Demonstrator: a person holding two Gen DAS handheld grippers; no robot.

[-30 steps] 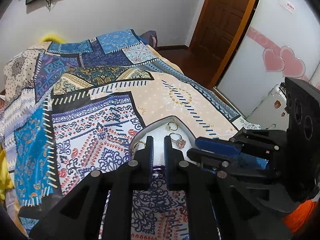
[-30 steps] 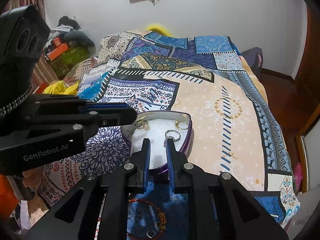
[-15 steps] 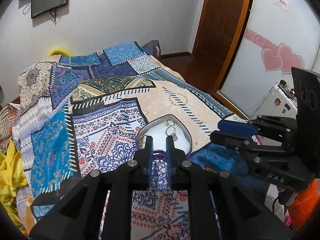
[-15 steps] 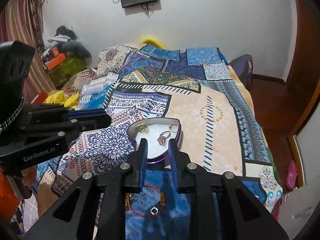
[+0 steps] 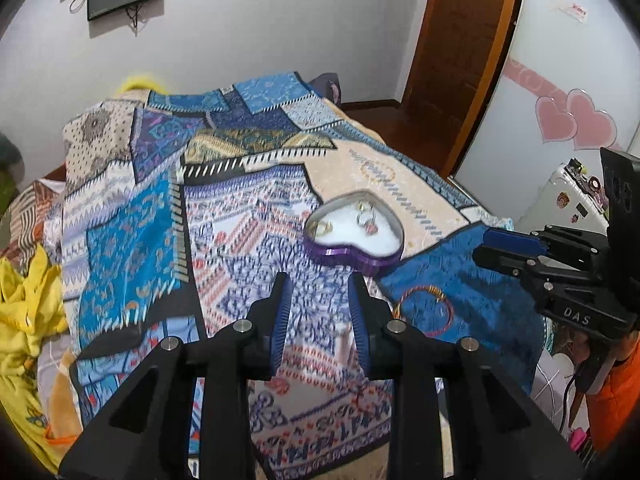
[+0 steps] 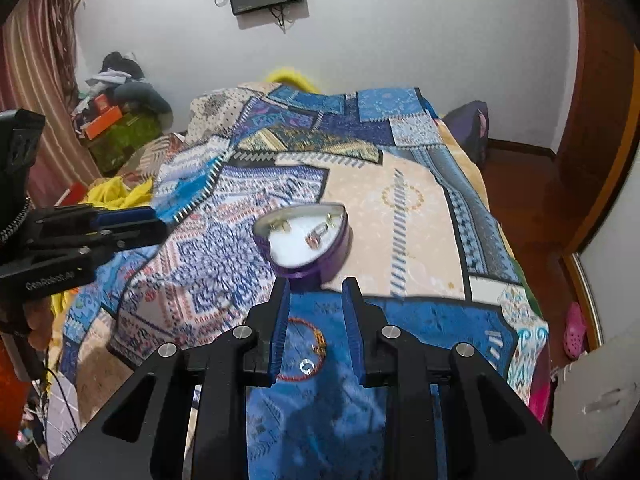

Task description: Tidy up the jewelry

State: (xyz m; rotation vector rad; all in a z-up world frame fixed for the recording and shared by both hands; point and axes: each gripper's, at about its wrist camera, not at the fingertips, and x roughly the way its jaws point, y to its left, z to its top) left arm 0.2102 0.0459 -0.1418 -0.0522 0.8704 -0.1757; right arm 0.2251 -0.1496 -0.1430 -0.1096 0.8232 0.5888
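Note:
A purple heart-shaped jewelry box (image 5: 354, 254) with a white lining sits open on the patterned bedspread; it also shows in the right wrist view (image 6: 308, 236). Several rings lie inside it (image 5: 366, 222). A red cord bracelet (image 5: 424, 310) with a gold clasp lies on the blue patch just in front of the box, and shows between my right fingers (image 6: 306, 354). My left gripper (image 5: 318, 312) is open and empty, raised above the bedspread left of the bracelet. My right gripper (image 6: 316, 316) is open and empty, raised above the bracelet.
The patterned bedspread (image 5: 240, 216) covers the whole bed. Yellow cloth (image 5: 24, 312) lies at the bed's left side. A wooden door (image 5: 460, 52) and a white cabinet with pink hearts (image 5: 576, 124) stand to the right. A cluttered pile (image 6: 120, 120) sits at the far left.
Both grippers have pulled back and up from the box and opened wider. The box now lies farther ahead and the bracelet has come into view.

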